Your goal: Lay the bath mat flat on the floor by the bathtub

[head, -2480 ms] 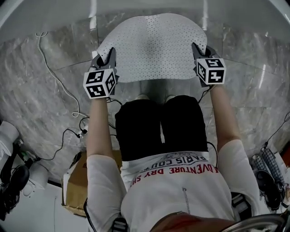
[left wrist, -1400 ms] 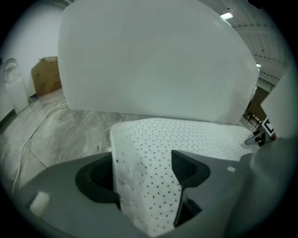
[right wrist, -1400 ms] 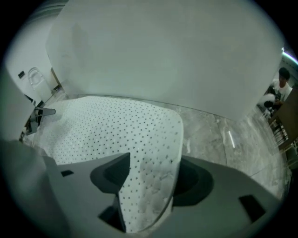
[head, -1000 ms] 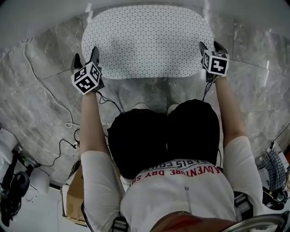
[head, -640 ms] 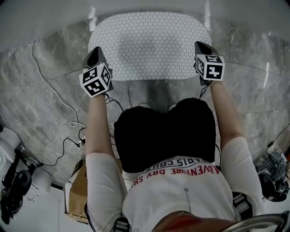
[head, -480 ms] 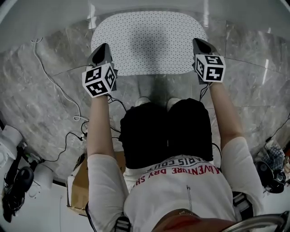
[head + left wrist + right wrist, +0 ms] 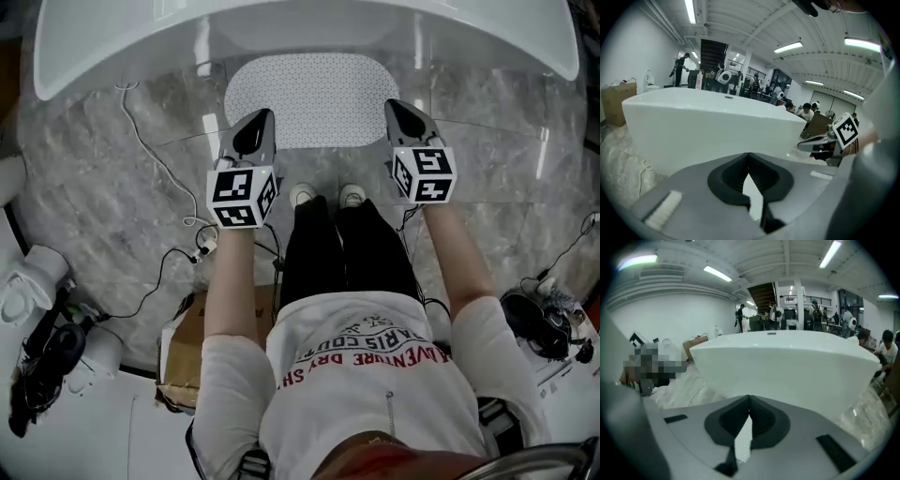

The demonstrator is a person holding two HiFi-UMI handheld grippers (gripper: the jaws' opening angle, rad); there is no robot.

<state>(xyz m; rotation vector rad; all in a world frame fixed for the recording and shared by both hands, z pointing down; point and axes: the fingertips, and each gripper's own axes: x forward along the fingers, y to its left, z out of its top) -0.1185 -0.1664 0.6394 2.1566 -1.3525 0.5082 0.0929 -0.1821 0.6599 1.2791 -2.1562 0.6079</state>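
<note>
**Left tongs and right tongs clenched on nothing, lifted clear of the mat.**

From where I stand, both pairs hang at about the same height in front of the person, tips pressed together and nothing caught between them. A second ago they were gaping and down low at the two short ends of the bath mat. Now the person stands upright and the tongs are well above it. Just past the tongs, the person's shoes stand on the marble floor. The mat's near long edge lies a little ahead of the toes. The mat looks spread out smooth, with no fold or raised corner that I can see. Its far long edge runs along the floor's edge at the foot of the white bathtub. I'd say the laying is done, and all that's left is to step away.
</note>
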